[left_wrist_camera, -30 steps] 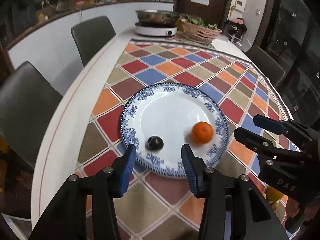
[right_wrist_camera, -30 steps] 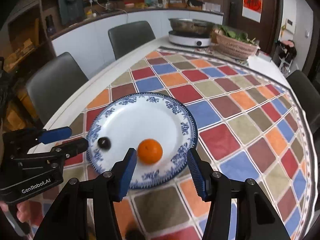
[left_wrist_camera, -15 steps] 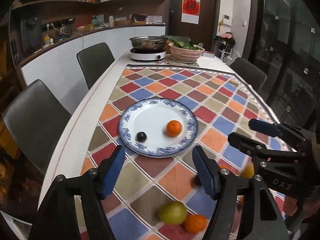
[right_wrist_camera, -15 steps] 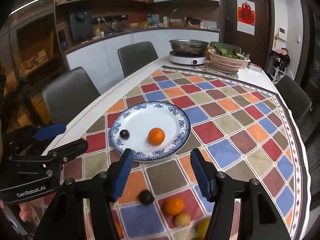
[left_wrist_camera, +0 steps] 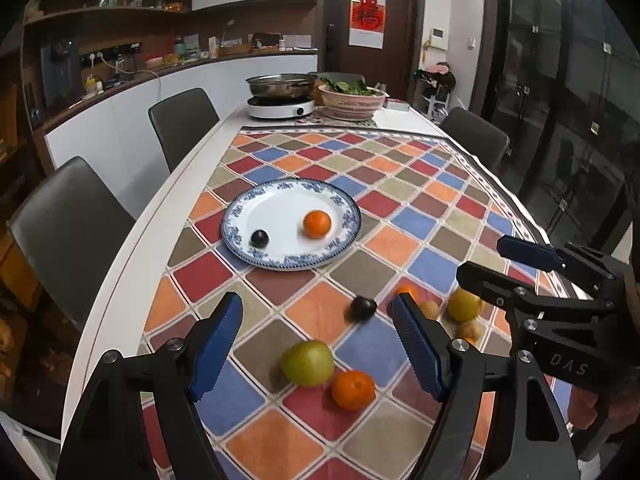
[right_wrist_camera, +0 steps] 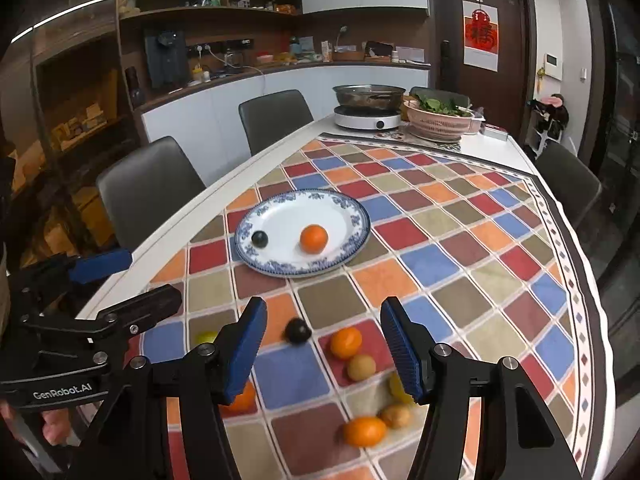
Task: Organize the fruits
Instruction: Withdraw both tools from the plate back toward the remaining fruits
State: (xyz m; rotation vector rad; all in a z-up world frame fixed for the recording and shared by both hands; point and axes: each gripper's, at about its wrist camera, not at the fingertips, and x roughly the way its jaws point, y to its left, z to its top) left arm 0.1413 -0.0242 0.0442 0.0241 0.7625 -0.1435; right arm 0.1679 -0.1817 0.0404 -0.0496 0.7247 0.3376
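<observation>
A blue-rimmed white plate [left_wrist_camera: 240, 216] [right_wrist_camera: 352, 216] on the checked cloth holds an orange [left_wrist_camera: 317, 224] [right_wrist_camera: 313, 239] and a small dark plum [left_wrist_camera: 259, 238] [right_wrist_camera: 259, 239]. Loose fruit lies nearer me: a green apple [left_wrist_camera: 307, 363], an orange [left_wrist_camera: 353, 390], a dark plum [left_wrist_camera: 362, 309] [right_wrist_camera: 297, 331], another orange [right_wrist_camera: 346, 343], a small tan fruit [right_wrist_camera: 361, 367] and a yellow-green fruit [left_wrist_camera: 464, 305]. My left gripper [left_wrist_camera: 316, 350] is open and empty above the apple. My right gripper [right_wrist_camera: 324, 350] is open and empty above the loose fruit.
Grey chairs [left_wrist_camera: 182, 124] stand along the table's left edge, another [left_wrist_camera: 474, 136] at the right. An induction cooker with a pan [left_wrist_camera: 280, 106] and a basket of greens [left_wrist_camera: 352, 100] stand at the far end. The white table edge [left_wrist_camera: 132, 264] curves at left.
Both grippers have pulled back and up from the plate, bringing the loose fruit near the table's front into view. Both stay open and empty.
</observation>
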